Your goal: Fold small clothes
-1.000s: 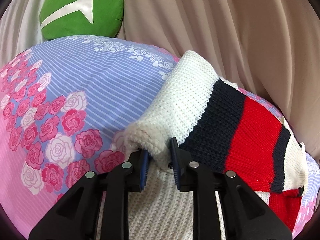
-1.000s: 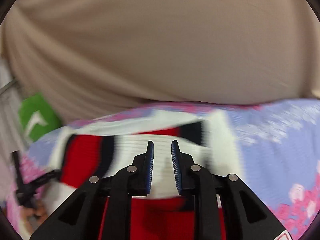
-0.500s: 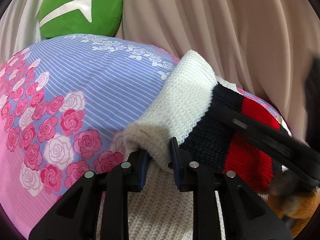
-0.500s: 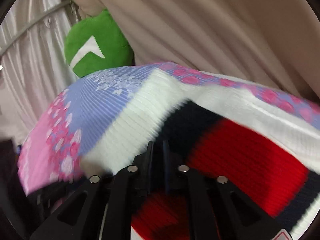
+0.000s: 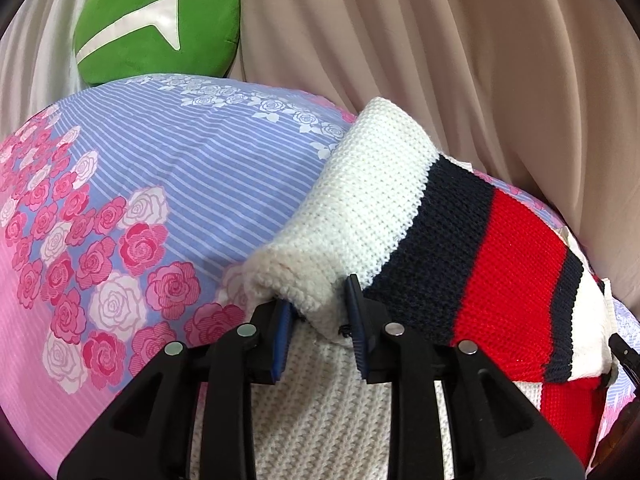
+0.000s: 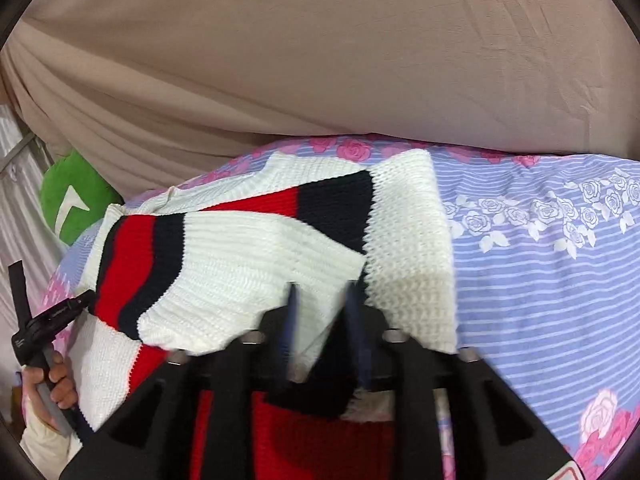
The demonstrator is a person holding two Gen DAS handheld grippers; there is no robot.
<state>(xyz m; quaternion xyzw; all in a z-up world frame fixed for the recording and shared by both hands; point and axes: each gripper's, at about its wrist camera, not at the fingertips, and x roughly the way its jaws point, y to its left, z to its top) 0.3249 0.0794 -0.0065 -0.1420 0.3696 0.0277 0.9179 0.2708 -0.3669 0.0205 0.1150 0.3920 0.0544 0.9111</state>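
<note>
A white knit sweater (image 5: 500, 280) with navy and red stripes lies on the bed. In the left wrist view, one sleeve is folded across its body. My left gripper (image 5: 318, 316) pinches that sleeve's fuzzy white cuff (image 5: 296, 280), and its jaws are opening slightly. In the right wrist view, the other striped sleeve (image 6: 224, 264) is folded over the sweater. My right gripper (image 6: 324, 312) hovers at the sleeve's white end, blurred. Its jaws are opening, with fabric between the fingers but not pressed. At the left edge, a hand (image 6: 52, 384) holds the left gripper.
The flowered pink and blue bedsheet (image 5: 160, 180) spreads left of the sweater, and also right of it as the bedsheet (image 6: 540, 280). A green cushion (image 5: 160, 20) sits at the bed's far edge. Beige curtain (image 5: 440, 60) hangs close behind the bed.
Half a second ago my right gripper, shut, reached across the striped sleeve in the left view. It has pulled back to the right and opened. The left gripper stays on the cuff, slightly wider.
</note>
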